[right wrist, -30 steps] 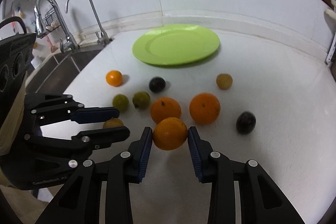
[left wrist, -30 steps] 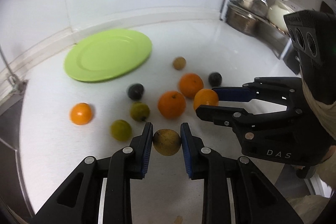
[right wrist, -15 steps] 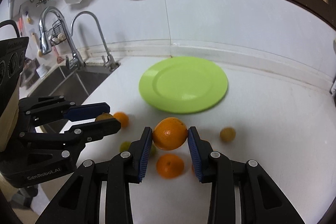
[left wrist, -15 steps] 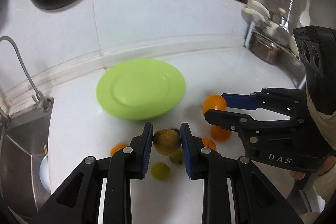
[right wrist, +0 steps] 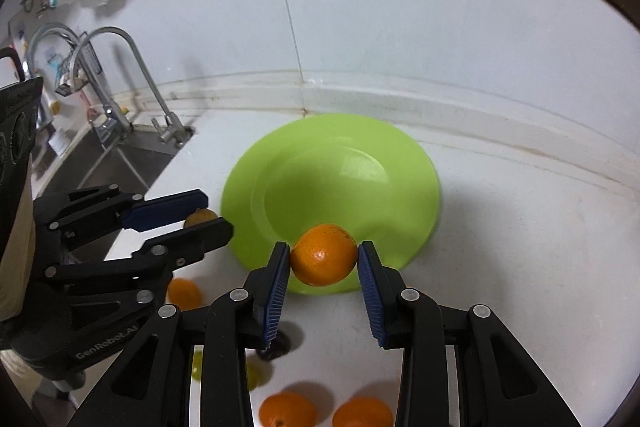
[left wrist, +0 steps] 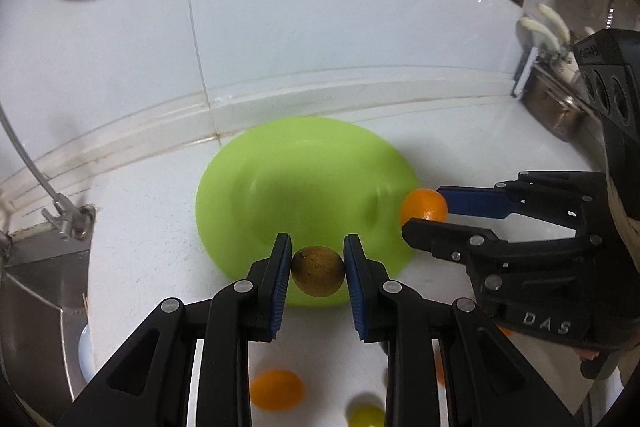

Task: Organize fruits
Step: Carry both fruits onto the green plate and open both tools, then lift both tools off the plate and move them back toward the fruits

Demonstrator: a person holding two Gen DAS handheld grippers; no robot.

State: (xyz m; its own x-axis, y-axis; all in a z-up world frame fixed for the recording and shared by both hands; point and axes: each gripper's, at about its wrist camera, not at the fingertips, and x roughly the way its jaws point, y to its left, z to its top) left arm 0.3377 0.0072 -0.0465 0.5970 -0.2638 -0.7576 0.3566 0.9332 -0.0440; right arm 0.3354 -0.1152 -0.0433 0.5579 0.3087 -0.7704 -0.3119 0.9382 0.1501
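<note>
My left gripper (left wrist: 317,269) is shut on a small brown-yellow fruit (left wrist: 317,270), held in the air over the near rim of the green plate (left wrist: 304,195). My right gripper (right wrist: 323,262) is shut on an orange (right wrist: 323,259), also held above the near edge of the green plate (right wrist: 336,183). Each gripper shows in the other's view: the right one (left wrist: 430,213) with its orange (left wrist: 424,205) at the plate's right side, the left one (right wrist: 208,217) with its fruit (right wrist: 200,217) at the plate's left side. The plate is empty.
Several loose fruits lie on the white counter below: oranges (right wrist: 362,413) (right wrist: 184,293) (left wrist: 276,389), a green-yellow fruit (left wrist: 366,417) and a dark one (right wrist: 280,345). A sink with taps (right wrist: 108,99) is at the left. A dish rack (left wrist: 556,99) stands at the right. The tiled wall is behind the plate.
Both grippers have lifted their fruits off the counter and moved forward toward the green plate, which now lies close under them. The loose fruits have dropped to the frames' bottom edge.
</note>
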